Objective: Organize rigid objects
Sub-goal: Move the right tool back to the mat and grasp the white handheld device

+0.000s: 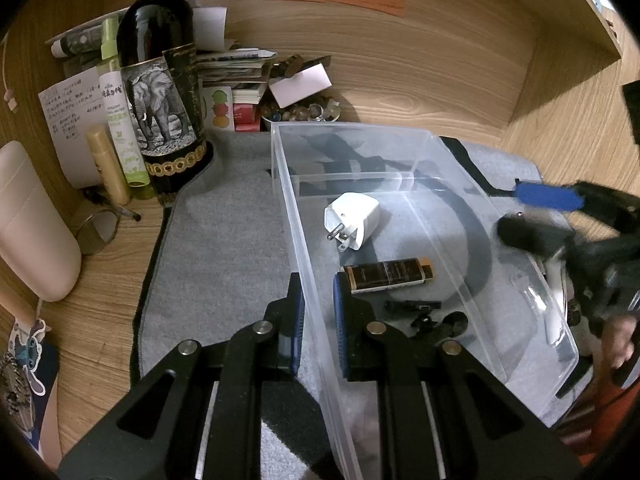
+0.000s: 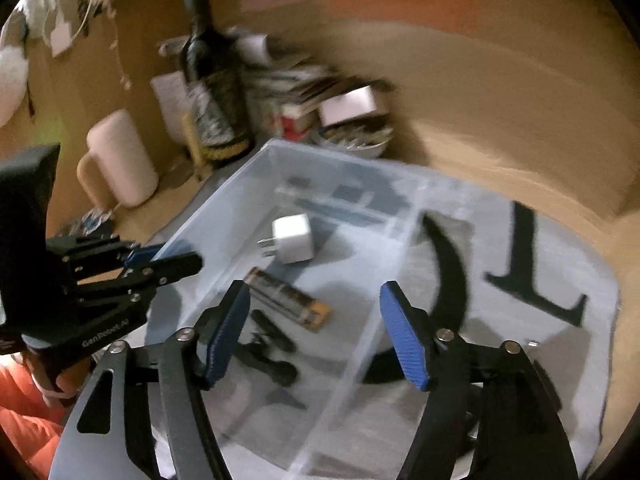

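Note:
A clear plastic bin [image 1: 400,132] stands on a grey mat [image 1: 224,220]. Inside lie a white plug adapter [image 1: 354,216], a brown-and-black lighter-like stick [image 1: 386,274] and a small black clip-like piece [image 1: 424,312]. My left gripper [image 1: 319,320] is shut on the bin's left wall, one blue pad on each side. My right gripper [image 2: 316,336] is open above the bin [image 2: 216,200]; the black piece [image 2: 268,348] and the stick [image 2: 286,298] lie below its fingers and the adapter [image 2: 292,238] farther in. Nothing touches its pads. The right wrist view is blurred.
A wine bottle [image 1: 160,80], a green spray bottle [image 1: 120,120], a pink case [image 1: 32,220], papers and a bowl of small items [image 1: 304,112] crowd the back left. Wooden walls enclose the desk. An orange sleeve [image 2: 24,400] shows at lower left.

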`<state>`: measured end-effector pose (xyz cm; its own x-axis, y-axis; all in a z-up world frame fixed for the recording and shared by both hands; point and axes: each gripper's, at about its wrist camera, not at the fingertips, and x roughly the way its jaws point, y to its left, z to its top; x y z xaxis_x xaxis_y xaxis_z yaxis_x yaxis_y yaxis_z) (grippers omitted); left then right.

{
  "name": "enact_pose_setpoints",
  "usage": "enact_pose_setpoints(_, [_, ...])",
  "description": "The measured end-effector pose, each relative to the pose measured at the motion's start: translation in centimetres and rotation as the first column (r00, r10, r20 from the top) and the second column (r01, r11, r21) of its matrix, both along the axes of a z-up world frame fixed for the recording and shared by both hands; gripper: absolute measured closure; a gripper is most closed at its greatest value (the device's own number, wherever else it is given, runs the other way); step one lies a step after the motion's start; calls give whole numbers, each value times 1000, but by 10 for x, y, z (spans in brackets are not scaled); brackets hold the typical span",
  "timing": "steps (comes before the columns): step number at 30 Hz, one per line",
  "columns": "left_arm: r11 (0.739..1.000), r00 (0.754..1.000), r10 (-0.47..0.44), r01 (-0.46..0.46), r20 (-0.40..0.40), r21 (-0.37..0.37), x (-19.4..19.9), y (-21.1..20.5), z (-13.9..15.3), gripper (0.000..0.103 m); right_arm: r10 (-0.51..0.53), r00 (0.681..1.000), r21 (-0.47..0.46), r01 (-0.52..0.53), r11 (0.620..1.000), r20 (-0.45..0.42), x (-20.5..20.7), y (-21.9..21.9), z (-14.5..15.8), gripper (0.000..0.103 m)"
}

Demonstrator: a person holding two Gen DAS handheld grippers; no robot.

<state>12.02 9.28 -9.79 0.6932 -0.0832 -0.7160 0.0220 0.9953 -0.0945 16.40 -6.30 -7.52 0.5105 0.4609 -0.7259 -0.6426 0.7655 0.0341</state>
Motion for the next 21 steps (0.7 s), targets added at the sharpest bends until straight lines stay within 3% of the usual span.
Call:
enact_pose_setpoints(5, [1000,1000,1,-1,0,4,0,-1,0,89,-119,990,26,118,993,70,-1,-41,21,36])
enact_pose_setpoints(10, [1000,1000,-2,2,3,9,-1,-2,-1,89,-282,953,21,281,959,112,-1,-87,30,31])
enact_pose_setpoints(14, [1000,1000,-4,4,4,12,-1,-2,-1,89,-385,917,-30,390,921,105,-2,-111,12,26])
enact_pose_setpoints(21, [1000,1000,-4,4,3,14,-1,-2,-1,89,-471,882,-106,466,879,-32,-2,-130,-47,27])
